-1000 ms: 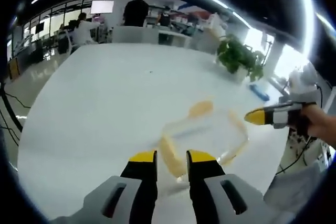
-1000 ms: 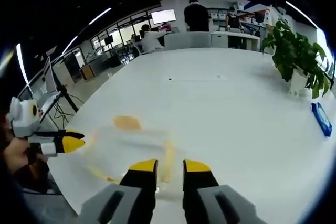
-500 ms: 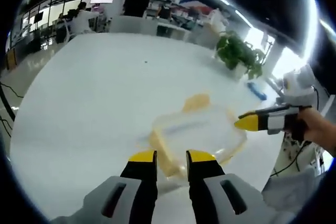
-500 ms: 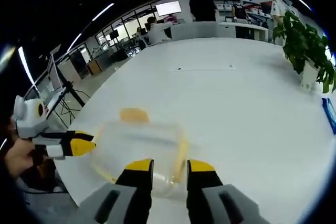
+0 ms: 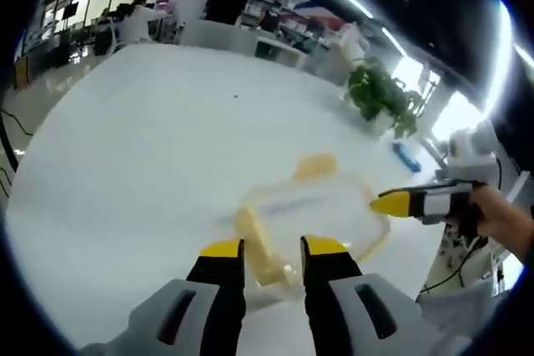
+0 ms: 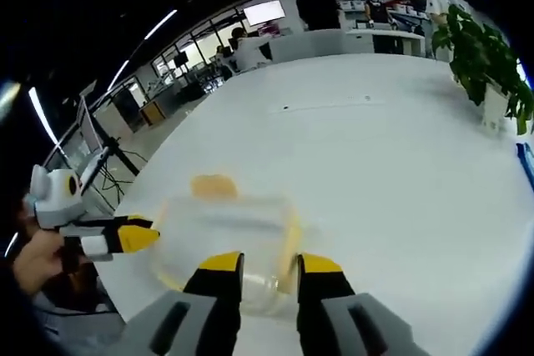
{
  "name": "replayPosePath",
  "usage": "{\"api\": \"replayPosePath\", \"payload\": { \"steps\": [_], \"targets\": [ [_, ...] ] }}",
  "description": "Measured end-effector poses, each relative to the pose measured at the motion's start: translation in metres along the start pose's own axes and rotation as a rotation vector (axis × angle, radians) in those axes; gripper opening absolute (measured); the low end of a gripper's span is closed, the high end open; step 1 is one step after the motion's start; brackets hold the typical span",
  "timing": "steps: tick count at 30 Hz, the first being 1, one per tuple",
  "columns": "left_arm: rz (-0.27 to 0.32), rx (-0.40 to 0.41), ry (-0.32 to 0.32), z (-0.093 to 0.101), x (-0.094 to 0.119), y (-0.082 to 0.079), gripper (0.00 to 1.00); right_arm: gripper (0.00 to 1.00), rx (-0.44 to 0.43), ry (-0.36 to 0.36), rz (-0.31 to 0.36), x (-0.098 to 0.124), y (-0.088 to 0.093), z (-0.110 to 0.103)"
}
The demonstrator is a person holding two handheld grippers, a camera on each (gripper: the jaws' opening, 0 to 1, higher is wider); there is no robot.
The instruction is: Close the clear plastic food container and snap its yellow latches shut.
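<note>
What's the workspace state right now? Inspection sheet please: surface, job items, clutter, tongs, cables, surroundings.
Surface: large white table, bare around the job.
Job's things: clear plastic food container flat on the table, yellow latches at its sides; lid seating too blurred to judge.
Clutter: small blue object and potted green plant at the far edge.
Tongs: left tongs and right tongs each at a container edge, jaws slightly apart; grip unclear.
Cables: dark cables hanging off the table edge.
Surroundings: open office, people at desks, wall screen.
</note>
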State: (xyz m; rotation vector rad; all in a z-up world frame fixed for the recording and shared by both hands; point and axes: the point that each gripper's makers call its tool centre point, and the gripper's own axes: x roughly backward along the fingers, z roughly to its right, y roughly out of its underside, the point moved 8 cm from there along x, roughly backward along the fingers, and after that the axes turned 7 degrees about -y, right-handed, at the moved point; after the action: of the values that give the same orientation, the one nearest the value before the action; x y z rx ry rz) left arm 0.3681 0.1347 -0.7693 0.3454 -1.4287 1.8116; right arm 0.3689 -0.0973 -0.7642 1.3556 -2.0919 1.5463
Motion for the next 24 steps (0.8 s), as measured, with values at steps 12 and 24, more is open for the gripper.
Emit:
{"api": "replayPosePath", "payload": {
  "steps": [12,24],
  "targets": [
    [0.001,0.02,0.0,0.0011,-0.0028,0.0003,0.28,0.26,-0.068,-0.015,0.015,-0.0019,0.0028,-0.0002],
    [0.018,0.028,0.013,-0.0001,-0.0022,0.0035,0.25,0.25,-0.057,-0.039,0.029,-0.0028,0.0046,0.0009]
  ]
}}
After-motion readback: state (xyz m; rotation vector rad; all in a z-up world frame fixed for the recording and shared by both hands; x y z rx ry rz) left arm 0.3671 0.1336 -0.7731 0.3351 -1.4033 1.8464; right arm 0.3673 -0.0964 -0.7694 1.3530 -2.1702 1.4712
